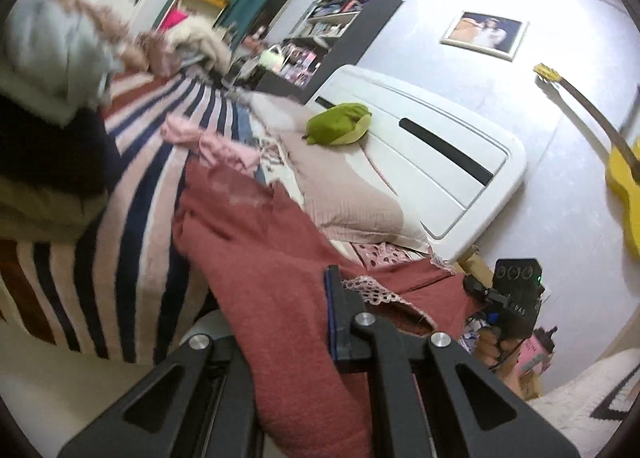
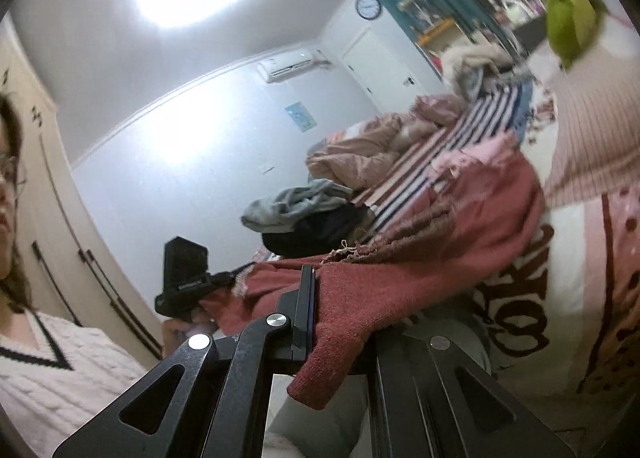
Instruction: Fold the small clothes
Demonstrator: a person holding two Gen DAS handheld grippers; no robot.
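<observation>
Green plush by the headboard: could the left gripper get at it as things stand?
Probably not: the left gripper is shut on the red garment, and the green plush lies beyond the pillow.

bed cover: striped blanket (image 1: 132, 162)
pillow (image 1: 340, 186): green plush (image 1: 340, 124) on it
wall: framed picture (image 1: 484, 35), yellow guitar (image 1: 624, 178)
</observation>
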